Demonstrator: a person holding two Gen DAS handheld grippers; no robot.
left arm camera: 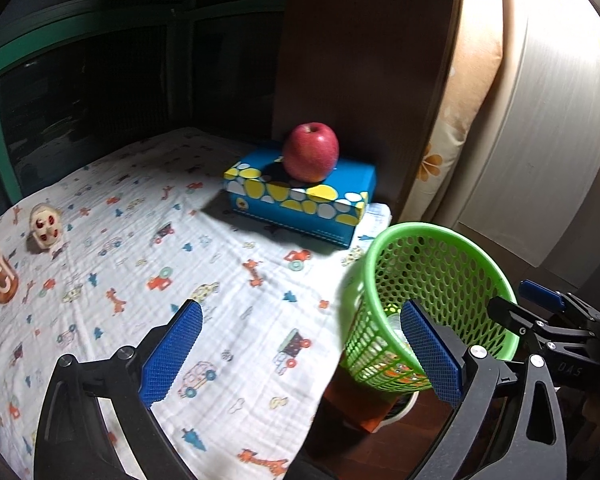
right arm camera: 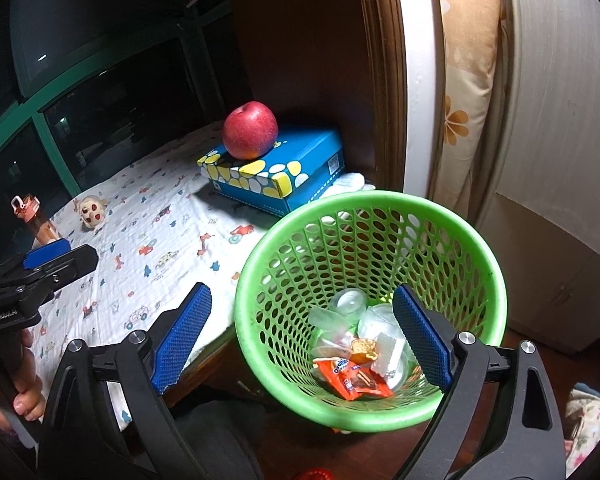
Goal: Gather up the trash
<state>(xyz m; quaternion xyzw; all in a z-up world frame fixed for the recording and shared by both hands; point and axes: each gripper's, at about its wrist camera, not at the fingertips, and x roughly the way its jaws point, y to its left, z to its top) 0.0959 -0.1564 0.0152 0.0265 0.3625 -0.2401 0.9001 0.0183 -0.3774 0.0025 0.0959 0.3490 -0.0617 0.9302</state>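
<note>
A green mesh basket (right arm camera: 380, 196) stands beside the table's right edge, on a low support. Inside it lie an orange snack wrapper (right arm camera: 352, 376), clear plastic cups (right arm camera: 348, 302) and other crumpled packaging. My right gripper (right arm camera: 302, 294) hovers open at the basket's near rim, its right finger over the trash and nothing between the pads. My left gripper (left arm camera: 300, 312) stands open above the patterned tablecloth (left arm camera: 140, 240), left of the basket (left arm camera: 440, 232), and holds nothing. A hand (right arm camera: 24, 396) grips the left tool's handle.
A red apple (left arm camera: 310, 156) sits on a blue spotted tissue box (left arm camera: 300, 204) at the back of the table. A small toy figure (left arm camera: 46, 226) and an orange bottle (right arm camera: 32, 216) stand at the far left. A dark wooden panel, a floral curtain and a white cabinet rise behind the basket.
</note>
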